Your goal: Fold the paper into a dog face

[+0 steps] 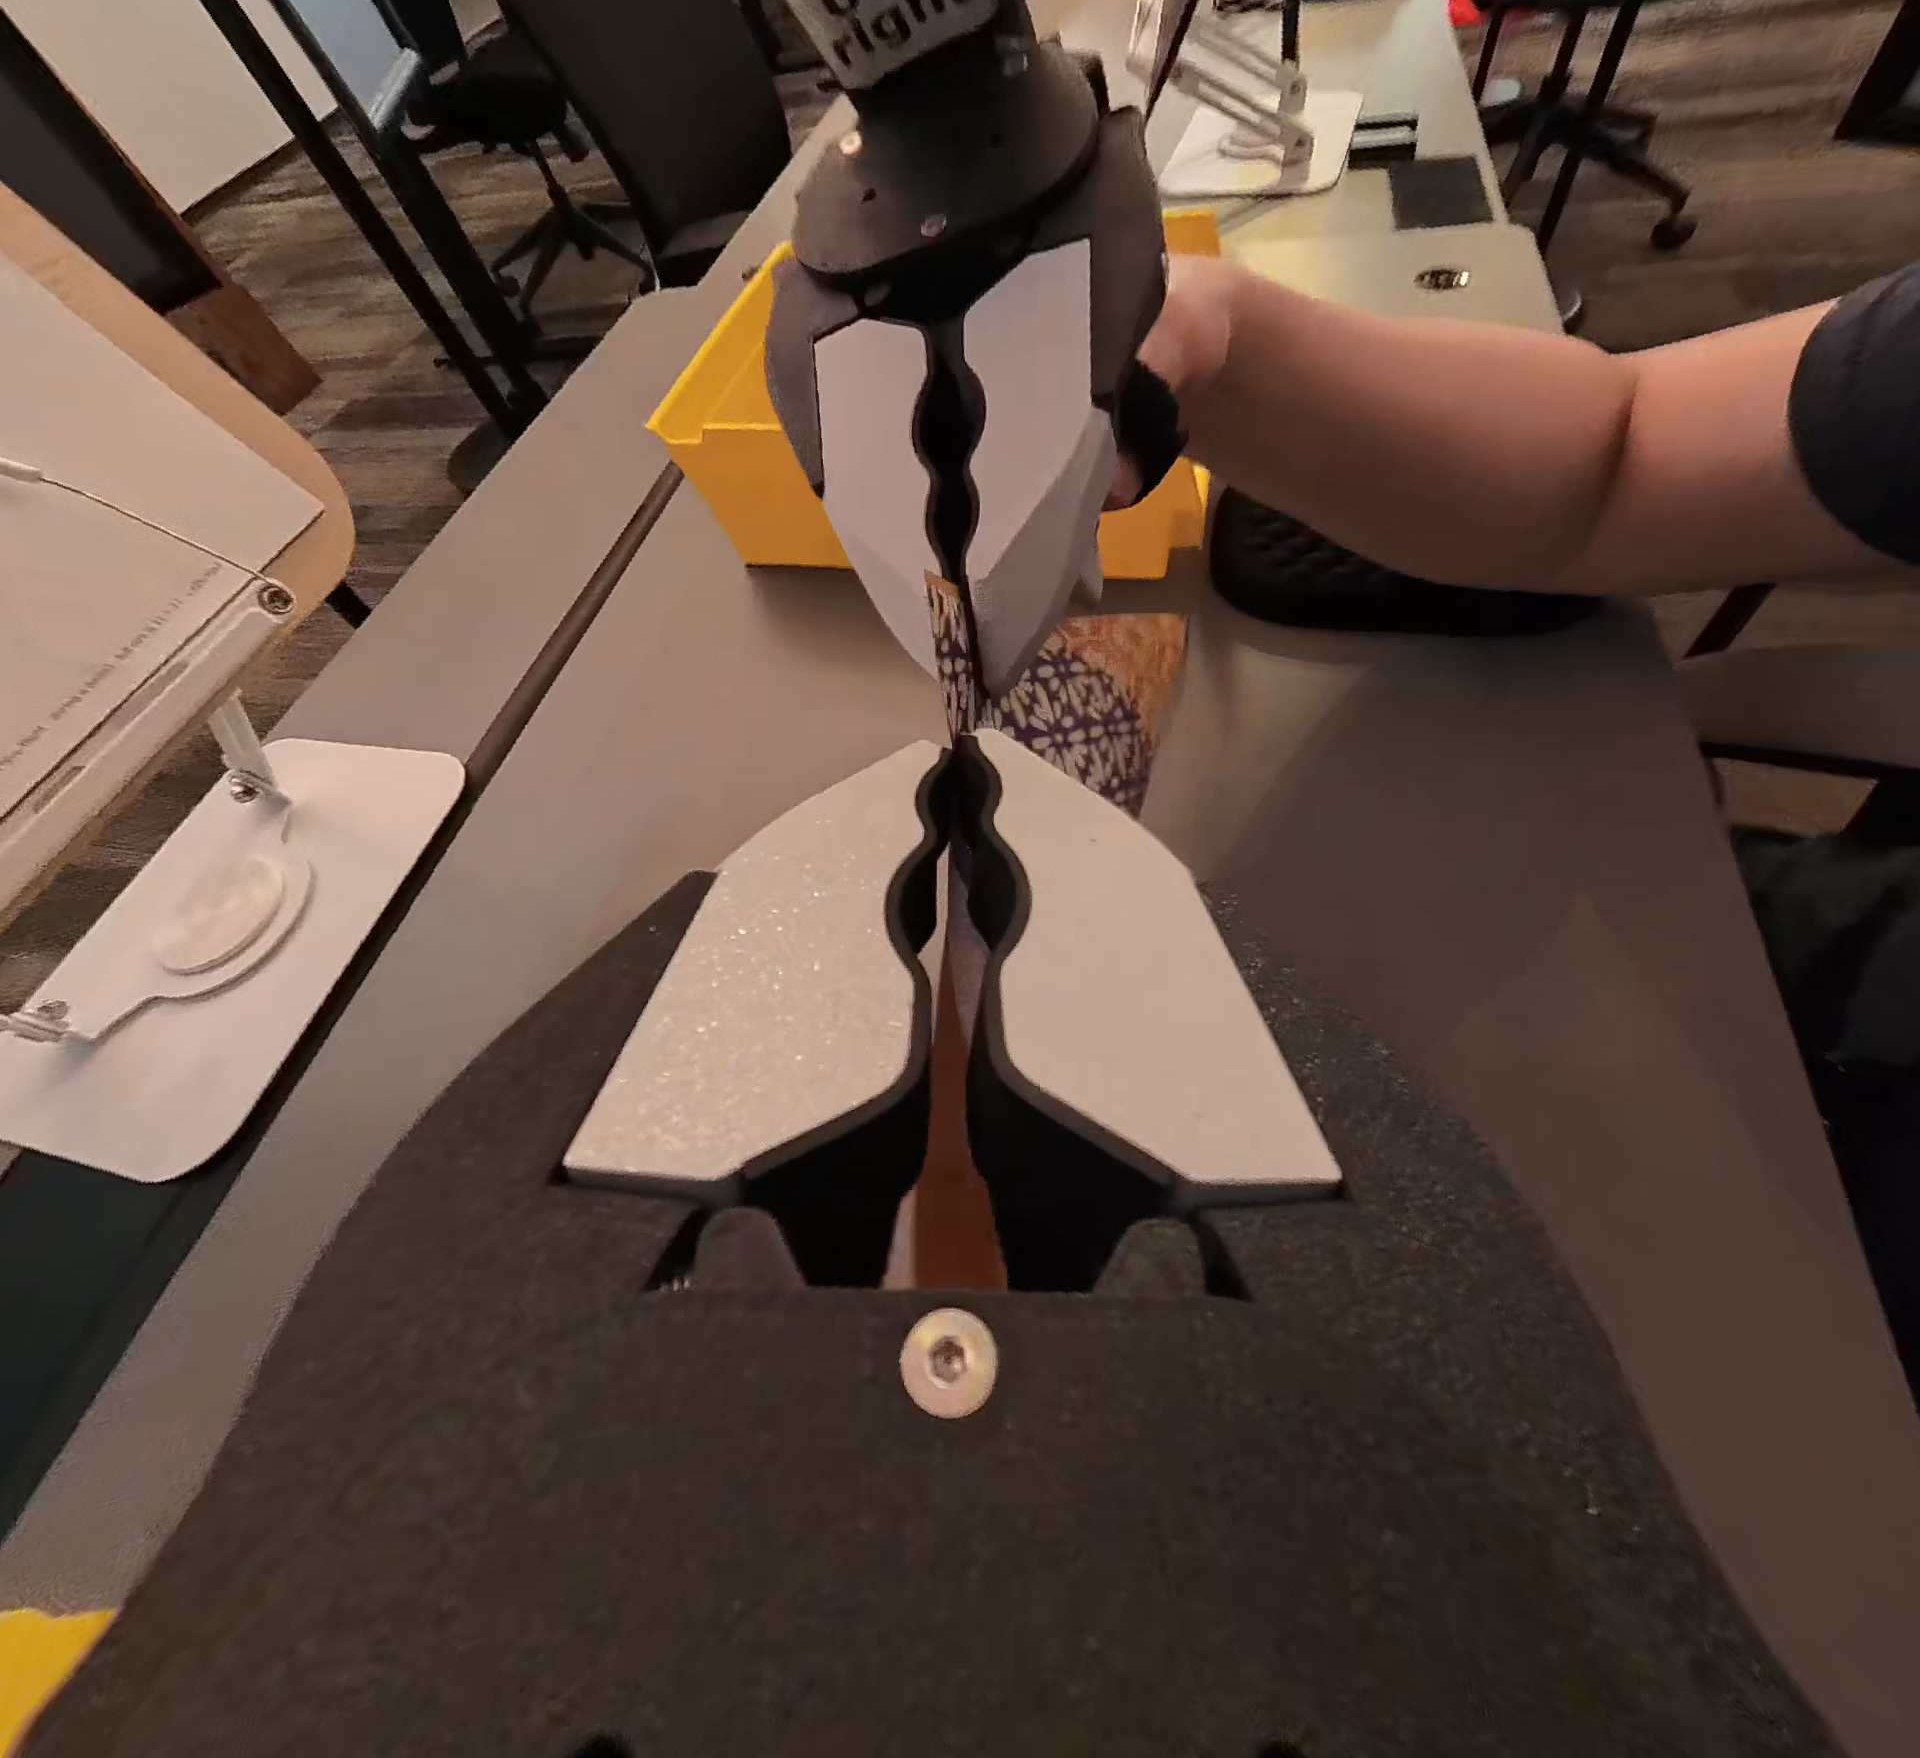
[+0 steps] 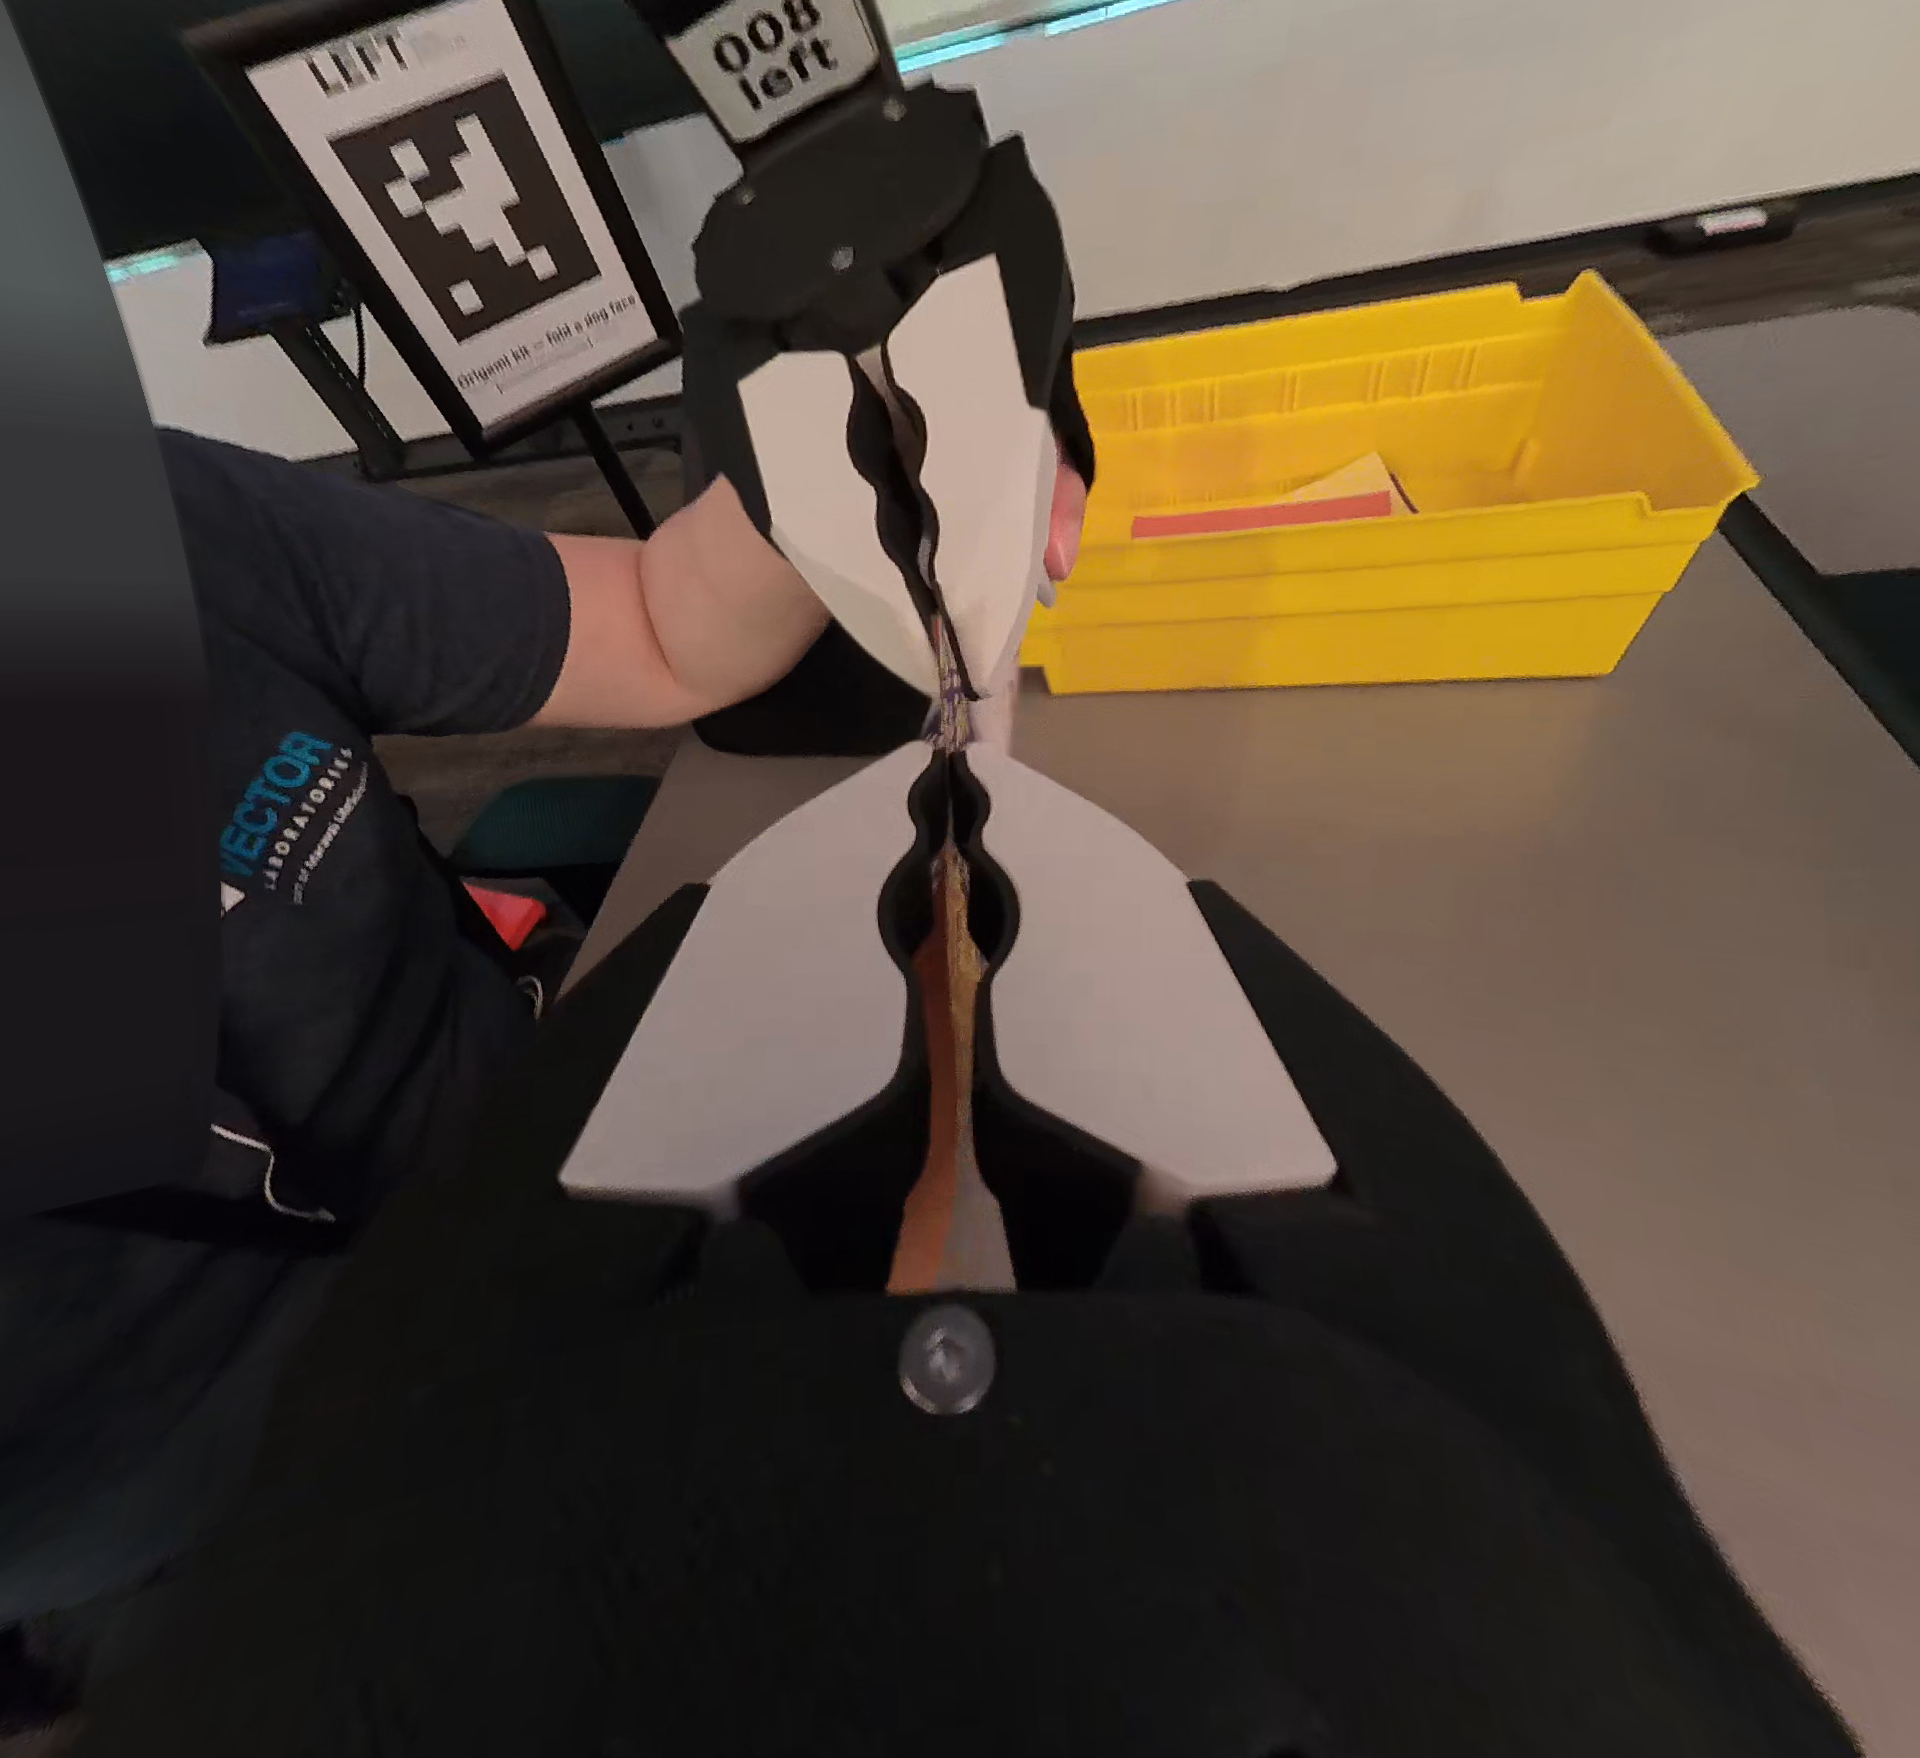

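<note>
Paper [image 1: 1081,700]: patterned sheet, held edge-on above the table [image 1: 1455,877], pinched between both tools.
Left gripper [image 1: 958,752]: clamped on it.
Right gripper [image 2: 951,758]: likewise, tips nearly touching.
Yellow bin [image 2: 1351,628]: two o'clock.
Risk: opposing pulls could tear or miscrease it.

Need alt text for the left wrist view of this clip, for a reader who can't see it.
Two hand-held grippers meet tip to tip above a grey table, both shut on one patterned paper: the left gripper in the foreground, the right gripper facing it, held by a person's hand. A yellow bin sits behind them.
</note>
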Tool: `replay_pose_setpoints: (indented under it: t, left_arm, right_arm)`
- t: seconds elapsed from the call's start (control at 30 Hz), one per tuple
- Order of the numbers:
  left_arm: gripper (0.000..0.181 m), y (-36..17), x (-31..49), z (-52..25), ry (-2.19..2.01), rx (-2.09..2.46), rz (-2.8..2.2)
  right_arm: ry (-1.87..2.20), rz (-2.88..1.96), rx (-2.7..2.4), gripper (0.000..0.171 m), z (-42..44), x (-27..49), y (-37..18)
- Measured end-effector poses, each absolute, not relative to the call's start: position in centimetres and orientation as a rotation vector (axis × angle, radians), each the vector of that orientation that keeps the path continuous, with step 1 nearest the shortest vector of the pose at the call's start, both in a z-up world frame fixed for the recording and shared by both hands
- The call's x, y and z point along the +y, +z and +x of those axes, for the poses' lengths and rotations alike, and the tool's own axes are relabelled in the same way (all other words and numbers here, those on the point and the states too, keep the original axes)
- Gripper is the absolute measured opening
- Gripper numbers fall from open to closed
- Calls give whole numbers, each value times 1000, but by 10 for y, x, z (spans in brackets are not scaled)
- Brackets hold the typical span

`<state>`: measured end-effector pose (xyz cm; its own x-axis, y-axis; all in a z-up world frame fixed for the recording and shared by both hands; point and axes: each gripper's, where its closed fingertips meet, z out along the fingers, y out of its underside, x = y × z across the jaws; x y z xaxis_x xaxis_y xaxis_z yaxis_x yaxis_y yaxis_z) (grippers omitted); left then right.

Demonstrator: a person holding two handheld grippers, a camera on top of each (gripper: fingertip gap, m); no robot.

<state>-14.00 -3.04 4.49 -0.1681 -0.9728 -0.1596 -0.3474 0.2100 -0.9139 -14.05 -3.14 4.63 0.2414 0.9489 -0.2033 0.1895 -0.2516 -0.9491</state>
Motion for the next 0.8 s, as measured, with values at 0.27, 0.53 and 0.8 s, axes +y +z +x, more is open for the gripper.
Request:
replay_pose_setpoints:
  t: [0.27,0.53,0.8]
  left_arm:
    - [0,43,-27,-136,-1147,1583,-1402]
    - [0,40,-20,-133,-1326,1494,-1500]
    - [15,42,-25,-142,-1117,1626,-1362]
  right_arm:
    - [1133,-1654,-1042,6,-135,-27,45]
    - [1104,-1713,-1047,1,-130,-22,33]
    - [1207,-1666,-1059,1,-127,-30,42]
